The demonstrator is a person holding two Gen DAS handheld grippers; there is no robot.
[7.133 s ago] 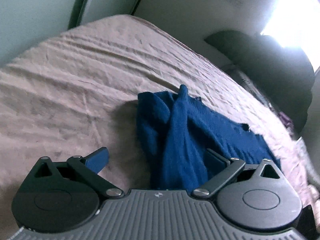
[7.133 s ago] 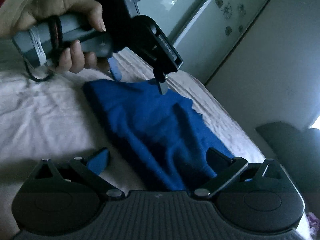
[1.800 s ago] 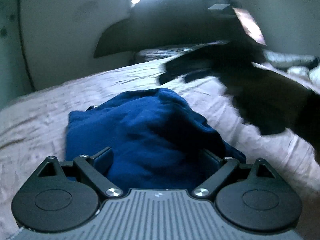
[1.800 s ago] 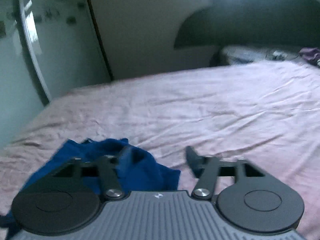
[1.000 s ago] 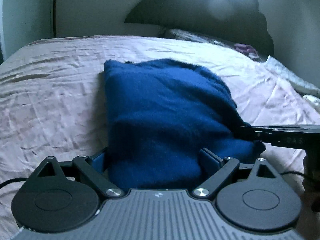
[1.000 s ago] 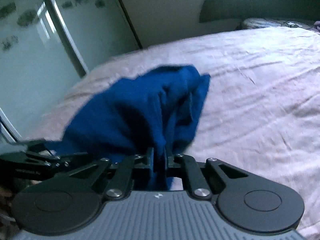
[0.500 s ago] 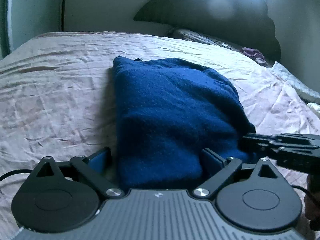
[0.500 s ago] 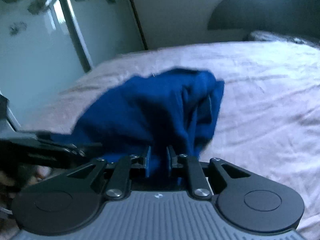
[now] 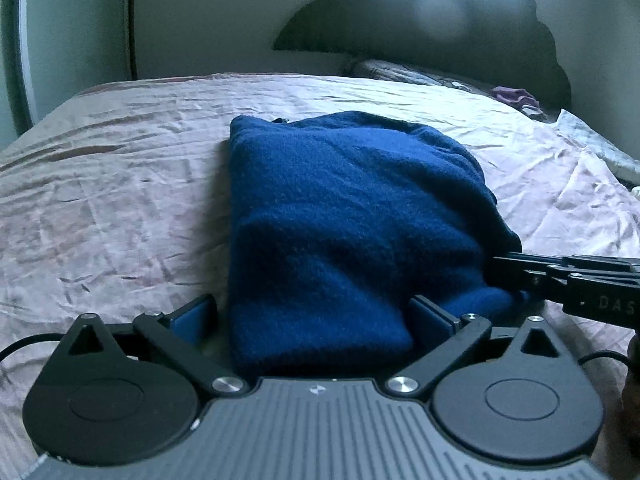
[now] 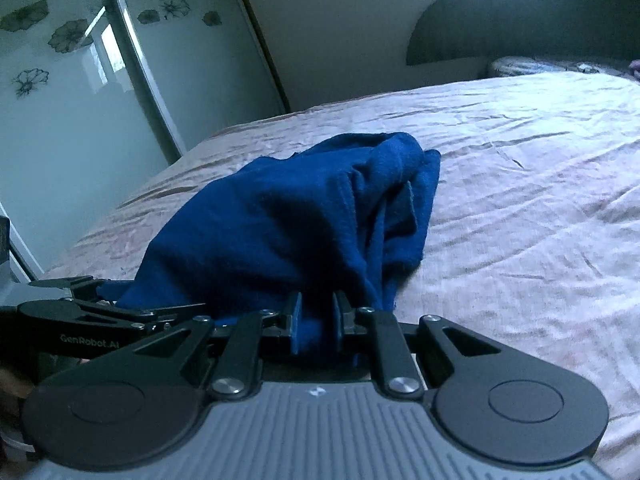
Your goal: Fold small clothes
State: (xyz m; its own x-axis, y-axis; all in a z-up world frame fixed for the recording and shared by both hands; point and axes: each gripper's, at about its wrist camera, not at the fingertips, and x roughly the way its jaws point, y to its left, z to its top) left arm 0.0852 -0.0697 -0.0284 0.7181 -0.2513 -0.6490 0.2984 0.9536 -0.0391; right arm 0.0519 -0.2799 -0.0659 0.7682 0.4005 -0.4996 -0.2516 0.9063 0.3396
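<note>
A dark blue knit garment [image 9: 340, 220] lies folded in a thick oblong on the pink bed sheet [image 9: 112, 200]. My left gripper [image 9: 316, 316] is open, its fingers on either side of the garment's near end. My right gripper [image 10: 316, 320] has its jaws a little apart with a fold of the blue garment [image 10: 288, 220] between them; the cloth still fills the gap. It shows from the side in the left wrist view [image 9: 560, 276] at the garment's right near corner. The left gripper shows at the left edge of the right wrist view [image 10: 92, 312].
The bed runs back to a dark scalloped headboard [image 9: 432, 20] with pillows and small items [image 9: 516, 98] by it. A mirrored wardrobe door with flower marks [image 10: 80, 80] stands along the left side. A light cloth [image 9: 600, 148] lies at the far right edge.
The right jaws, tight on the cloth a second ago, have spread a little. The garment has settled lower and flatter on the sheet. The left gripper stayed open around its near end.
</note>
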